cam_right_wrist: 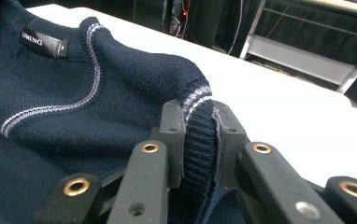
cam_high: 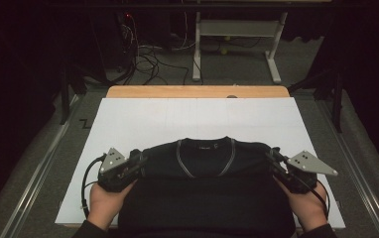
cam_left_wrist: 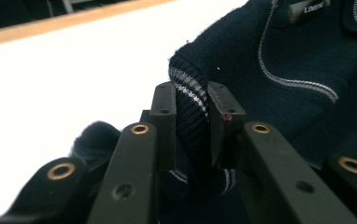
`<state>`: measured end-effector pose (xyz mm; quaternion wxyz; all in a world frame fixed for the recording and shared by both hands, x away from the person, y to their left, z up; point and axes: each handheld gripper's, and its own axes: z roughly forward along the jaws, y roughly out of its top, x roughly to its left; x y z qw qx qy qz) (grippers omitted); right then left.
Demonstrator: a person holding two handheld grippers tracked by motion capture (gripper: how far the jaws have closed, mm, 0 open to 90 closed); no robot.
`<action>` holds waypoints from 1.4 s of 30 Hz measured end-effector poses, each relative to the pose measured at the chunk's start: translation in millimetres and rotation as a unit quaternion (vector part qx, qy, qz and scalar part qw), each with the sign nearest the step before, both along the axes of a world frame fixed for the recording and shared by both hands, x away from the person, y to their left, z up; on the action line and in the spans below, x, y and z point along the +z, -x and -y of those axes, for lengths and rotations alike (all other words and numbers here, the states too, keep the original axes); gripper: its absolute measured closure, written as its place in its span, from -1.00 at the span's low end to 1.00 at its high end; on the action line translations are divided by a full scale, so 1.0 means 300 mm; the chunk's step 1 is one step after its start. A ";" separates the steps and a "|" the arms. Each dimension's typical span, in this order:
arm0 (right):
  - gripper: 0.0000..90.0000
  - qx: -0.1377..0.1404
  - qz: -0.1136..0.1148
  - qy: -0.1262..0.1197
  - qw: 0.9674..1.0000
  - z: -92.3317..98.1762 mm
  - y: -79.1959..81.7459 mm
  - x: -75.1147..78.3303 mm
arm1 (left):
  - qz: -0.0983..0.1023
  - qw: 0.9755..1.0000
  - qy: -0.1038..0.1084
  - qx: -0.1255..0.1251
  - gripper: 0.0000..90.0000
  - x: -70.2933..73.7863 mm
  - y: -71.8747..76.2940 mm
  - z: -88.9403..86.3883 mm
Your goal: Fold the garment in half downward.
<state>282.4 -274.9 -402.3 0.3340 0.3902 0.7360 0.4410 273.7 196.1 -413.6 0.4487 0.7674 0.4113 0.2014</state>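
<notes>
Folding is in hand: the sweater (cam_high: 205, 158) lies on the near half of the white board (cam_high: 138, 124). The left gripper (cam_high: 137, 161) and right gripper (cam_high: 273, 157) each clamp a ribbed edge. Next, likely lay the fold down evenly, then release.

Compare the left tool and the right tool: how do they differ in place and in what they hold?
The left tool grips the sweater at its left edge; the right tool grips its right edge. The left tool's grey plate points up; the right tool's plate points outward. Both are shut on a ribbed, striped fold of the sweater.
</notes>
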 end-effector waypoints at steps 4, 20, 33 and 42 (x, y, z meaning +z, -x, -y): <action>0.73 0.005 0.003 0.004 1.000 0.007 0.067 -0.024 | 0.006 1.000 0.004 -0.013 0.57 -0.005 0.072 -0.001; 0.72 0.016 -0.049 0.015 0.999 0.017 0.173 -0.119 | -0.055 0.998 -0.009 -0.035 0.56 -0.109 0.144 -0.021; 0.66 0.001 -0.142 0.053 0.988 0.016 0.105 -0.204 | -0.122 0.992 -0.029 -0.022 0.42 -0.197 0.073 -0.028; 0.30 0.004 -0.129 0.023 0.991 0.024 0.108 -0.181 | -0.086 0.996 0.002 -0.014 -0.24 -0.159 0.086 -0.050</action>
